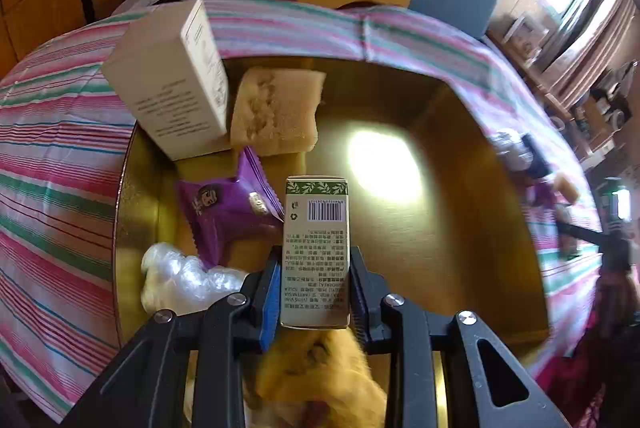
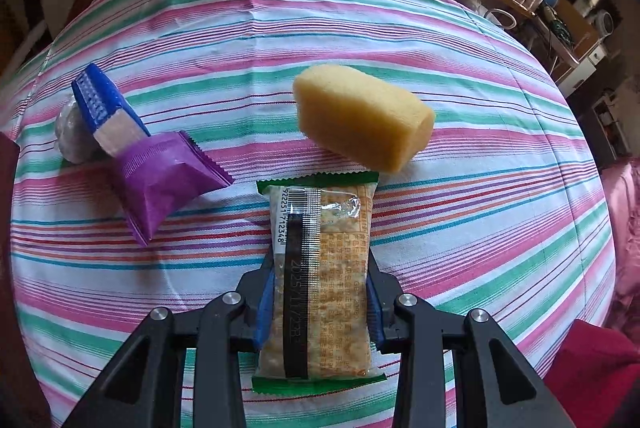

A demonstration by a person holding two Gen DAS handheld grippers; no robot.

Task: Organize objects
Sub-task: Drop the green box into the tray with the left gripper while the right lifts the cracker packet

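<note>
The left gripper (image 1: 315, 292) is clamped on a slim green-and-white box (image 1: 316, 252), its blue pads pressed against the box's two long sides, and holds it above the gold tray (image 1: 472, 196) that sits on the striped table (image 1: 56, 156). Taking the tray as the landmark: against its far-left wall leans a larger white carton (image 1: 172, 80), with a yellow sponge (image 1: 276, 108) just beside it; nearer along the left wall lie a purple snack packet (image 1: 224, 212) and a crumpled clear wrapper (image 1: 180, 276). The tray's middle and right are bare metal with a bright glare. Something yellow lies under the gripper, too blurred to name.

The right gripper (image 2: 318, 312) is clamped on a green-edged cracker pack (image 2: 320, 276), held over the table outside the tray. Ahead of it on the cloth lie a second sponge (image 2: 360, 116), another purple packet (image 2: 164, 180), a blue-and-white block (image 2: 108, 116) and a grey wrapped lump (image 2: 74, 140) touching that block.

The step in hand appears to be gathering loose items into the tray, with the box about to be set down. The next move likely calls for lowering the box onto the bare floor of the tray, clear of the purple packet, then parting the jaws; the cracker pack should follow.
</note>
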